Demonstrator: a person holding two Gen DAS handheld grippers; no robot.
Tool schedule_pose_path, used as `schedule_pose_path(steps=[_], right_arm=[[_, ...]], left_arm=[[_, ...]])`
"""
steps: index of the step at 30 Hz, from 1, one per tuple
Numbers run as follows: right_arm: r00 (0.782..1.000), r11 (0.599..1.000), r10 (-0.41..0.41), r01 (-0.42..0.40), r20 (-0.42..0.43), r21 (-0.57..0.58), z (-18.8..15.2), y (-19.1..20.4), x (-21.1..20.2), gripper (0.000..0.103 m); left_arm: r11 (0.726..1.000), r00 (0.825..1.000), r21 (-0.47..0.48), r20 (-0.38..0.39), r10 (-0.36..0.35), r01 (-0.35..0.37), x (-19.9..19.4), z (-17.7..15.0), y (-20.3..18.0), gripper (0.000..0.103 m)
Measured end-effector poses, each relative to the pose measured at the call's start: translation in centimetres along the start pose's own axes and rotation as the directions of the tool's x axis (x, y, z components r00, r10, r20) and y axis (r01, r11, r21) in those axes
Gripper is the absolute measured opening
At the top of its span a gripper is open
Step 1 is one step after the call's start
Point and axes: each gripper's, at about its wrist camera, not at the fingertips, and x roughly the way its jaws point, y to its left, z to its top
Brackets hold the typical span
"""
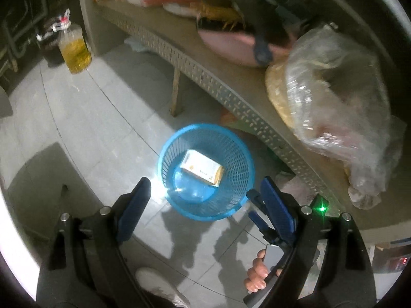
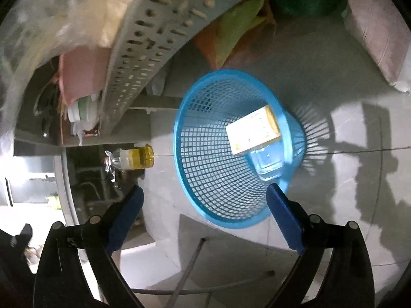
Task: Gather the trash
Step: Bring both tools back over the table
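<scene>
Tiles of pale grey covered the floor (image 1: 84,118), lit in bright patches and crossed by hard shadows. Along one side ran a grey worktop (image 1: 226,95) with a perforated edge, crowded with a pink basin (image 1: 231,45) and a crumpled clear plastic bag (image 1: 341,97). A bottle of yellow oil (image 1: 75,51) stood on the floor near the wall.

Under the worktop's edge sat a blue mesh wastebasket (image 1: 231,154), upright on the floor. Inside it lay a white and orange carton (image 1: 201,168), tilted against a clear plastic piece. The left tool (image 1: 205,192) hung above the basket, spread wide and empty; the right tool (image 2: 205,192) was likewise spread, gripping nothing.
</scene>
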Motion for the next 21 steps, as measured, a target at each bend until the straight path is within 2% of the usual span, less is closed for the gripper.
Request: schedule_pose_path(steps=[5, 11, 14, 17, 21], right_arm=[[0.998, 0.994, -0.045, 0.049, 0.049, -0.102, -2.1, 0.3, -3.5, 0.093], [0.991, 0.951, -0.096, 0.119, 0.095, -0.284, -6.3, 2.9, -7.9, 0.093], [0.982, 0.884, -0.113, 0.168, 0.150, -0.436, -9.4, 5.4, -11.1, 0.093], [0.970, 0.783, -0.122, 0.224, 0.209, -0.580, -12.6, 7.9, -14.2, 0.097], [0.954, 0.588, -0.130, 0.293, 0.270, -0.753, -16.8, 11.1, -17.6, 0.097]], left_arm=[[0.999, 0.994, 0.018, 0.096, -0.049, 0.047, -5.9, -1.7, 0.3, 0.083], [0.993, 0.965, 0.058, 0.238, -0.112, 0.101, -14.8, -6.2, 1.5, 0.085], [0.992, 0.954, 0.085, 0.278, -0.115, 0.095, -18.3, -8.9, 2.2, 0.085], [0.989, 0.940, 0.120, 0.320, -0.116, 0.081, -22.2, -12.6, 3.0, 0.085], [0.993, 0.920, 0.107, 0.382, -0.089, 0.052, -26.9, -18.4, 5.4, 0.085]])
